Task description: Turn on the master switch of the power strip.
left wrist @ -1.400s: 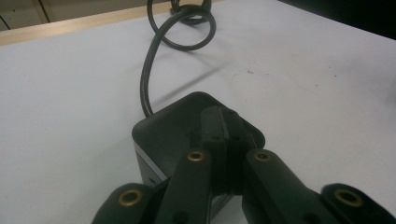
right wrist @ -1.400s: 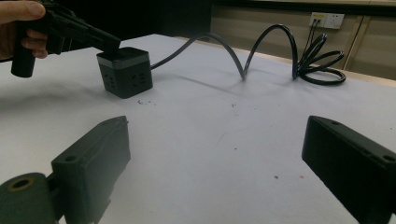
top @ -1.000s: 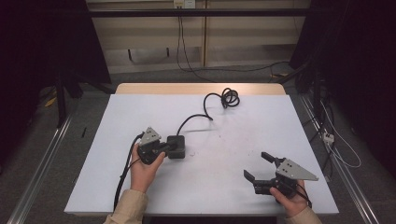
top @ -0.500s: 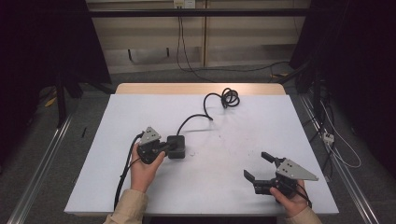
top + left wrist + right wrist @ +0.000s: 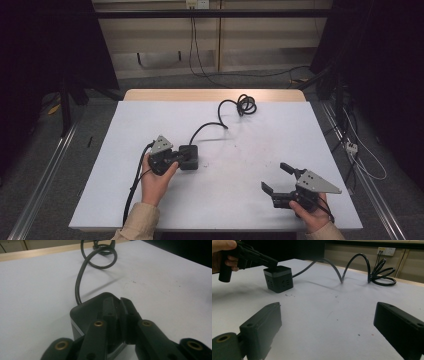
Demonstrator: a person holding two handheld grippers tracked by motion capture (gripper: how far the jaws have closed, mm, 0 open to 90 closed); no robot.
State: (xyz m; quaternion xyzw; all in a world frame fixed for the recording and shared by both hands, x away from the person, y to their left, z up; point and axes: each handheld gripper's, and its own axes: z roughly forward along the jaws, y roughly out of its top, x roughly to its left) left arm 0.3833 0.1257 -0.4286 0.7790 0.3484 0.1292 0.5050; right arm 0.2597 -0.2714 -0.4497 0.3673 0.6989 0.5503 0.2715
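A black cube-shaped power block (image 5: 193, 162) stands left of the table's middle; its black cable (image 5: 206, 127) arches off to a coil (image 5: 245, 104) near the far edge. My left gripper (image 5: 182, 156) rests its tips on the cube's top (image 5: 85, 312). Its jaws (image 5: 119, 305) have just been opening and stand a narrow slit apart, with nothing between them. In the right gripper view the left gripper's tips (image 5: 273, 264) touch the cube's (image 5: 278, 280) near top edge. My right gripper (image 5: 276, 177) sits at the front right, jaws wide open (image 5: 327, 306) and empty, pointing toward the cube.
The white tabletop (image 5: 250, 145) has a wooden strip (image 5: 210, 95) along its far edge. The cable loop (image 5: 352, 262) rises off the surface between cube and coil. Floor cables and a white socket strip (image 5: 351, 146) lie to the right of the table.
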